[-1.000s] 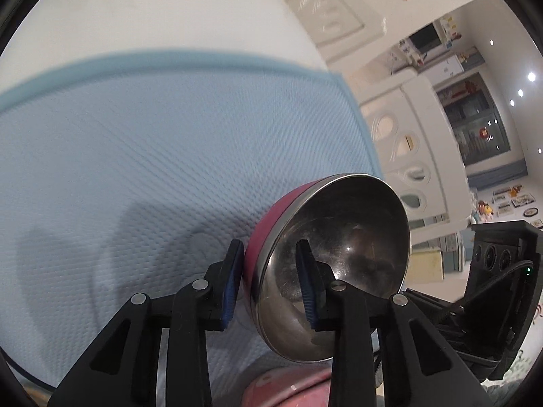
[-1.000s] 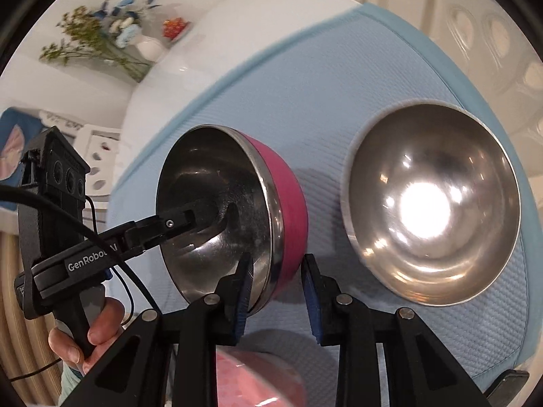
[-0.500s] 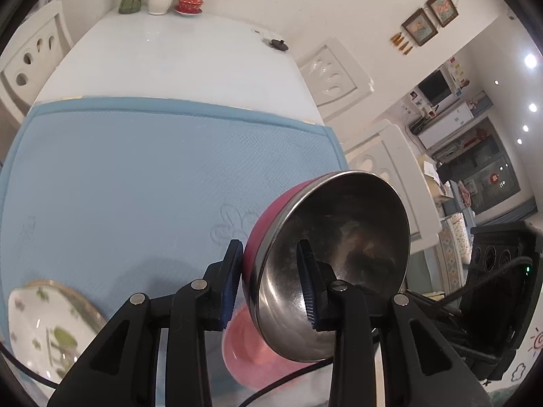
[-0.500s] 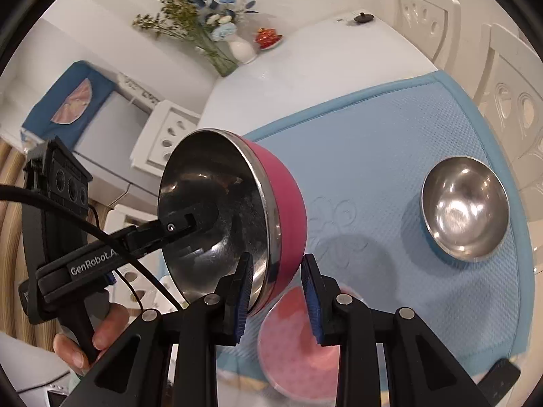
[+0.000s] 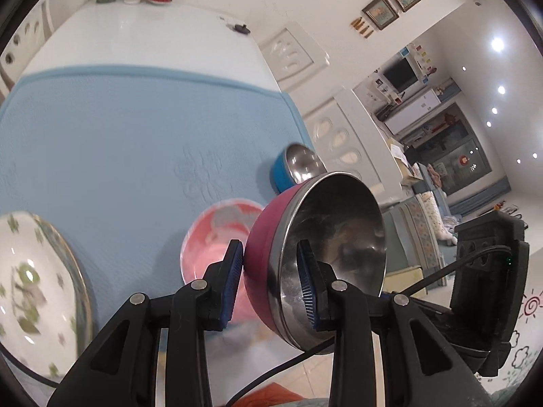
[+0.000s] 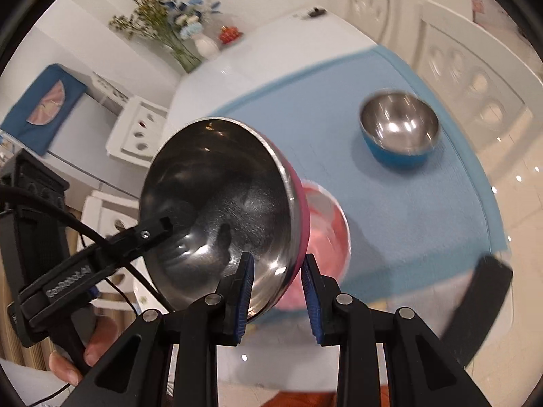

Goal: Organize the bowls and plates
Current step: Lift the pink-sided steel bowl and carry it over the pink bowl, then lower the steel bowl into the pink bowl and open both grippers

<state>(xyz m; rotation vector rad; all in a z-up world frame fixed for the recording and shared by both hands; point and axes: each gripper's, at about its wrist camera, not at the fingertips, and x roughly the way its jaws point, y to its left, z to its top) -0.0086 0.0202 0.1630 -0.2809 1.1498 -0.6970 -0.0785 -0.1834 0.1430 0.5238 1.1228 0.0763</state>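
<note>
Both grippers, left [image 5: 269,279] and right [image 6: 276,288], pinch opposite rim edges of the pink bowl [image 5: 315,254], now lifted higher off the blue mat [image 5: 135,142] than a second ago. Steel inside, tilted on edge. Below: pink plate [image 5: 217,237], blue bowl [image 6: 398,129], floral plate [image 5: 30,288] newly in view.

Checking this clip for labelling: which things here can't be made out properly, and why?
- Pink plate: partly hidden behind the magenta bowl in both wrist views.
- Floral plate: cut off by the left wrist view's edge and blurred.
- Blue bowl: motion-blurred in the right wrist view; lower part hidden by the magenta bowl in the left.
- Dark object at the mat's near edge, right wrist view: blurred, unidentifiable.
</note>
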